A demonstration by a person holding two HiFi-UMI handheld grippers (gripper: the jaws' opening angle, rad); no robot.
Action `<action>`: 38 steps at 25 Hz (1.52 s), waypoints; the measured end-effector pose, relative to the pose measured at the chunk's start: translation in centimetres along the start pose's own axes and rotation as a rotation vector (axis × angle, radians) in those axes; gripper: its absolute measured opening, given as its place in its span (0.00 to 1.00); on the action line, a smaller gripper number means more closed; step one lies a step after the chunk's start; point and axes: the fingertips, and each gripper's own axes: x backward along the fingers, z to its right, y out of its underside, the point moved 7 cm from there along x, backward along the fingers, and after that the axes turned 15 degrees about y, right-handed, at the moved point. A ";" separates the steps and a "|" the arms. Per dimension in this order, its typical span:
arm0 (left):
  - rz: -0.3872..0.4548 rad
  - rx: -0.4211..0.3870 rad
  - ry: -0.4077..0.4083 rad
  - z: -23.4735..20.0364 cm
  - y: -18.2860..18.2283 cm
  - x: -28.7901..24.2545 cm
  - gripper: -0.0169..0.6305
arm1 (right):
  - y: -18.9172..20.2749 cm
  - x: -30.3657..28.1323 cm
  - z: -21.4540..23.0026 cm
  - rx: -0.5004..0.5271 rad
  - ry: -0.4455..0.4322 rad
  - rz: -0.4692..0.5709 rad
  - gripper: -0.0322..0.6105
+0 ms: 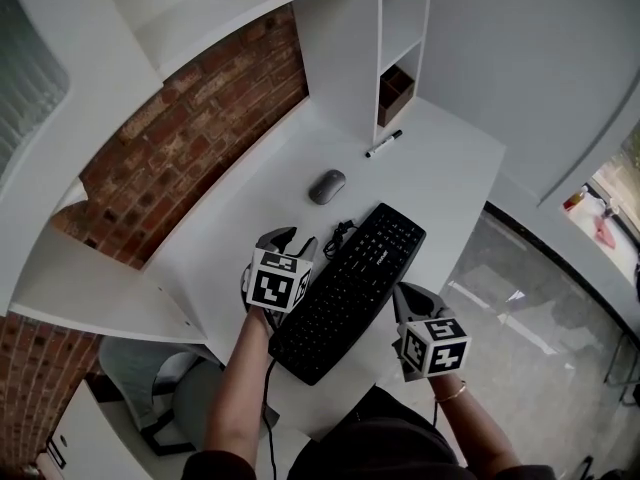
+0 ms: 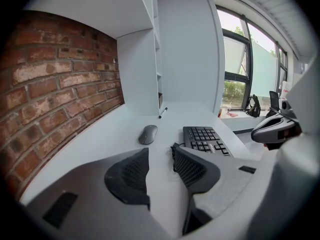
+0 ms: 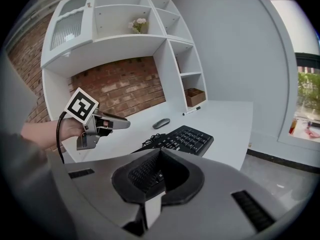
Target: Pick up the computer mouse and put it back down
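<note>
The grey computer mouse [image 1: 327, 186] lies on the white desk [image 1: 440, 173], beyond the far end of the black keyboard [image 1: 350, 288]. In the left gripper view the mouse [image 2: 148, 134] rests on the desk well ahead of the jaws. My left gripper [image 1: 296, 240] hovers over the desk left of the keyboard, short of the mouse. It is open, with a gap between its pads [image 2: 131, 173] and only bare desk showing there. My right gripper [image 1: 400, 293] hangs near the keyboard's right edge, its jaws closed together [image 3: 159, 153] on nothing.
A marker pen [image 1: 384, 144] lies at the foot of the shelf unit. A brown box [image 1: 395, 93] sits in a low shelf compartment. The keyboard's coiled cable [image 1: 340, 235] lies between the left gripper and the keys. A brick wall [image 1: 190, 138] backs the desk; the desk edge drops off at right.
</note>
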 end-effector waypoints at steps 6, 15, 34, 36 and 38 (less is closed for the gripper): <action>0.025 0.038 -0.011 1.2 1.9 1.9 0.25 | 0.1 0.8 -0.9 0.009 -0.009 0.011 0.06; 0.063 0.091 -0.040 3.3 4.9 5.0 0.16 | 0.6 2.0 -1.6 0.017 -0.016 0.022 0.06; 0.150 0.205 -0.117 7.6 10.3 9.8 0.05 | 2.1 4.5 -3.1 0.046 -0.040 0.034 0.06; 0.158 0.207 -0.121 8.1 10.6 10.2 0.04 | 2.2 4.7 -3.2 0.047 -0.042 0.036 0.06; 0.168 0.217 -0.123 8.5 10.8 10.6 0.04 | 2.2 4.9 -3.2 0.047 -0.044 0.037 0.06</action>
